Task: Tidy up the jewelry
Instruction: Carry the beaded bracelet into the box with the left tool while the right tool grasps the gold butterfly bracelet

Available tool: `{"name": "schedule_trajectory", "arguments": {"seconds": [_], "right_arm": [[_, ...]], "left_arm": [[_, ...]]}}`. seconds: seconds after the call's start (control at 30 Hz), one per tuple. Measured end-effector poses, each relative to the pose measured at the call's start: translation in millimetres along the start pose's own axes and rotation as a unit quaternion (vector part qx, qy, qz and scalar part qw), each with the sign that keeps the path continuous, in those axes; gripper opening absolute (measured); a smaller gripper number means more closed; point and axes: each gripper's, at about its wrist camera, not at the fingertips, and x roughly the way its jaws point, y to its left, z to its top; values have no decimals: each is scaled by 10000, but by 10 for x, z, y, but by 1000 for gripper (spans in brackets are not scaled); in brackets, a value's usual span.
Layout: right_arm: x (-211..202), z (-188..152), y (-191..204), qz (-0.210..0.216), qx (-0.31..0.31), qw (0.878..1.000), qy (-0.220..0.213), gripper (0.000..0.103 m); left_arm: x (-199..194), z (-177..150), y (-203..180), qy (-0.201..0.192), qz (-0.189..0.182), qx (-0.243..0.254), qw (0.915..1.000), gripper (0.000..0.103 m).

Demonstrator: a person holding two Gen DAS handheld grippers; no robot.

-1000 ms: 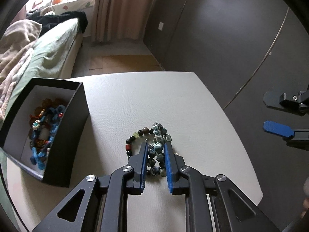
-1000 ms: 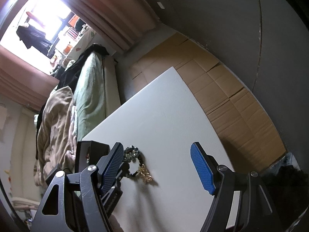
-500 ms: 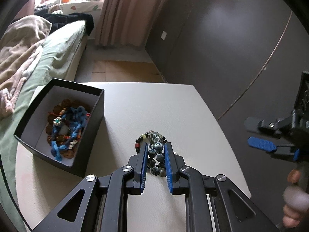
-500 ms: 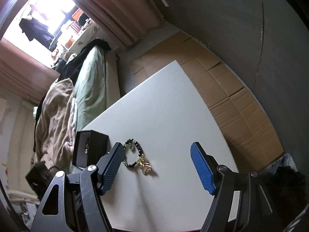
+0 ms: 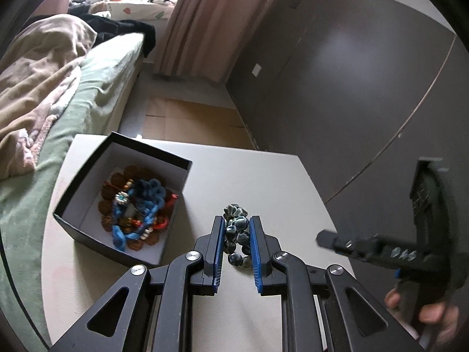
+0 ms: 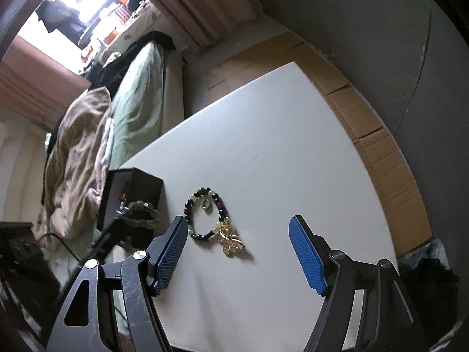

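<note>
Left gripper (image 5: 236,242): blue pads clamped on a bracelet of dark blue-grey beads (image 5: 236,234), held clear of the table beside the box's near right wall.
Right gripper (image 6: 238,253): fingers wide apart with nothing between them, hovering over the table's near part; in the left wrist view it shows blurred at the right edge, with a hand (image 5: 425,316) on its handle.
Butterfly charm (image 6: 230,239): gold, lying on the table in line with the gap between the right gripper's fingers, touching the near end of the mixed-bead bracelet.
Mixed-bead bracelet (image 6: 190,211): a loop of dark, green and red beads, flat on the table towards its left edge, just right of the box.
Ring (image 6: 206,204): small, silver, inside the bracelet loop.
Black box (image 5: 88,173): open, white-lined, at the table's left edge; holds a blue braided piece (image 5: 146,193) over brown and red beads.
Table (image 6: 278,152): white, rectangular.
Beyond: a bed with a green sheet (image 5: 96,85) along the table's left side, cardboard sheets (image 5: 190,117) on the floor, pink curtains (image 5: 217,14).
</note>
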Motion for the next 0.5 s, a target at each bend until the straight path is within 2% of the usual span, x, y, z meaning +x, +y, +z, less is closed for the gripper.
{"name": "schedule_trajectory", "arguments": {"seconds": [0.1,0.23,0.37,0.5], "right_arm": [[89,-16,46,-250,-136,9996,43,70],[236,-44,114,-387,-308,9985,220,61],[377,-94,200,-575,-551,9962,360,60],[490,-152,280,-676,-740,9937,503,49]], "left_arm": [[-49,29,45,-43,-13,-54,10000,17],[-117,67,114,-108,-41,-155,9998,17],[-190,87,168,-172,-47,-229,9996,17],[-253,96,221,-215,-31,-275,9994,17]]}}
